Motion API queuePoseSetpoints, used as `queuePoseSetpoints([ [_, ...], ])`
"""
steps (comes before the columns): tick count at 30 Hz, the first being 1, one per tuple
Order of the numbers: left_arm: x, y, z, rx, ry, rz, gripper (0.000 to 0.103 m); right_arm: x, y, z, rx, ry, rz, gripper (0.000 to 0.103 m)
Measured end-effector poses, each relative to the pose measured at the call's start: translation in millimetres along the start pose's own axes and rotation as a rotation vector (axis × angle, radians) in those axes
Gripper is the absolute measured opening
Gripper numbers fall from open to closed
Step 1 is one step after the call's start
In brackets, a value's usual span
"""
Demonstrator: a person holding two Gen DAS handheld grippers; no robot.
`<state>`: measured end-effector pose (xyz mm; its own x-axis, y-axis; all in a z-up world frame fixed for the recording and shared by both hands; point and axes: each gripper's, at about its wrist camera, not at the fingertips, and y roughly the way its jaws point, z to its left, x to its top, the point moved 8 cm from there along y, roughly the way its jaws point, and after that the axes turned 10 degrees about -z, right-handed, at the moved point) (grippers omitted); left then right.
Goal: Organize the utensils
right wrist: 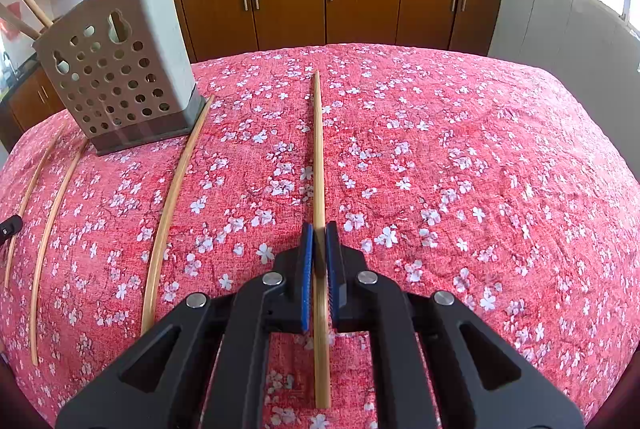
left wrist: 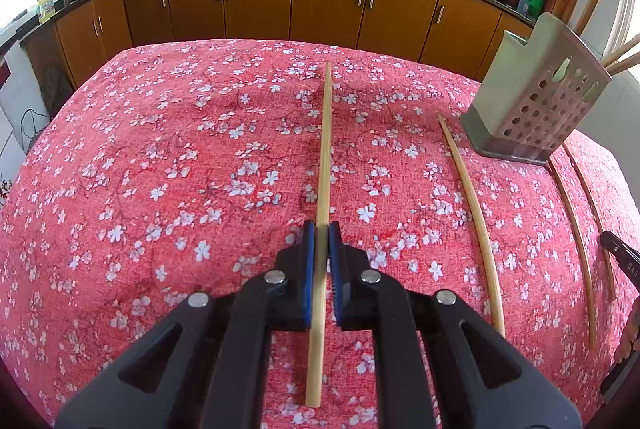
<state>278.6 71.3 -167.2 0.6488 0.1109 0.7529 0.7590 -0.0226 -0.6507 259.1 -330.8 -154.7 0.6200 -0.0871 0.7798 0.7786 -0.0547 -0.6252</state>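
Chopsticks of pale bamboo, light, stiff and smooth: one (left wrist: 323, 165) is clenched mid-length in the left gripper (left wrist: 322, 233), another (right wrist: 319, 165) in the right gripper (right wrist: 319, 233), both over the red floral tablecloth (left wrist: 160, 149); the perforated grey utensil holder (left wrist: 536, 109) stands near its far edge.

Ahead of the left tongs (left wrist: 322, 229), the red blossom-print tablecloth (left wrist: 180, 149) lies bare on the outer side. Toward the middle, three loose bamboo chopsticks (left wrist: 472, 213) cross the cloth, and the grey perforated plastic utensil holder (left wrist: 532, 101) stands beyond them (upright, one stick's tip at its base). Ahead of the right tongs (right wrist: 319, 229), the outer side is unobstructed cloth; the holder blocks the inner far corner.
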Motion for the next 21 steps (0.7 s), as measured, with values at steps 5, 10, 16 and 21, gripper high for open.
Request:
queuePoseSetpoints([
  [5, 1.0, 0.6, -0.2, 0.001, 0.000, 0.000, 0.011, 0.1, 0.2, -0.1, 0.000, 0.000, 0.000, 0.008],
  [10, 0.9, 0.8, -0.4, 0.001, 0.000, 0.000, 0.011, 0.2, 0.1, -0.2, 0.000, 0.000, 0.000, 0.008],
  [16, 1.0, 0.7, -0.2, 0.002, 0.000, 0.000, 0.011, 0.2, 0.1, -0.5, -0.001, -0.001, 0.000, 0.008],
  [21, 0.9, 0.7, 0.1, 0.002, 0.000, 0.000, 0.011, 0.3, 0.0, -0.9, -0.001, -0.001, 0.001, 0.008],
])
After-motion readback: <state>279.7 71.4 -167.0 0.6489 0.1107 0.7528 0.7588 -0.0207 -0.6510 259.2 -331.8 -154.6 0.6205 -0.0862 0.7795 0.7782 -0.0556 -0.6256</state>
